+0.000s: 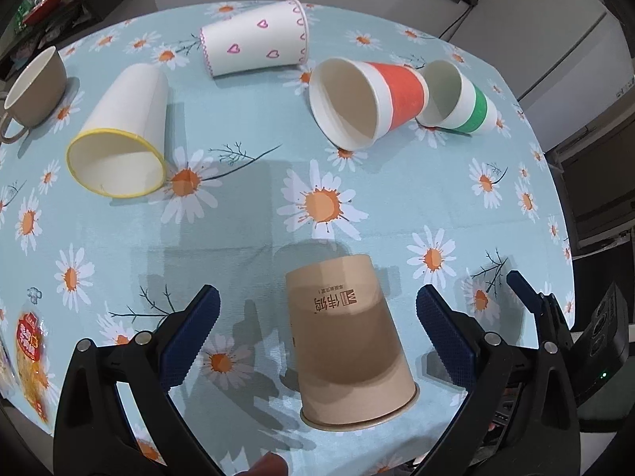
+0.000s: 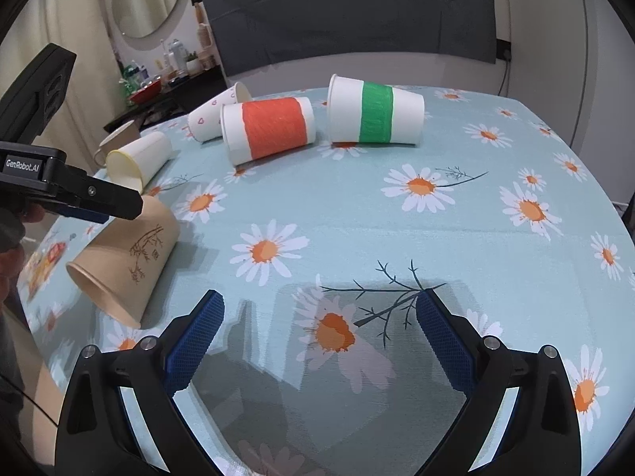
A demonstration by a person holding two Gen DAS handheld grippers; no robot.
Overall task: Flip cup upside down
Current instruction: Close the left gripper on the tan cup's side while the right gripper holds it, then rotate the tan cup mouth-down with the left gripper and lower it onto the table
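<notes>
A brown paper cup (image 1: 345, 341) lies on its side on the daisy tablecloth, its mouth towards the near table edge. My left gripper (image 1: 317, 317) is open, its blue pads on either side of the cup without touching it. The same cup (image 2: 127, 261) shows at the left in the right wrist view, under the left gripper's fingers (image 2: 99, 198). My right gripper (image 2: 319, 317) is open and empty above bare cloth.
Several other paper cups lie on their sides further back: yellow-rimmed (image 1: 119, 135), heart-printed (image 1: 256, 37), red-banded (image 1: 365, 103), green-banded (image 1: 456, 99). A brown mug (image 1: 35, 91) stands at far left. A snack packet (image 1: 31, 361) lies near the left edge.
</notes>
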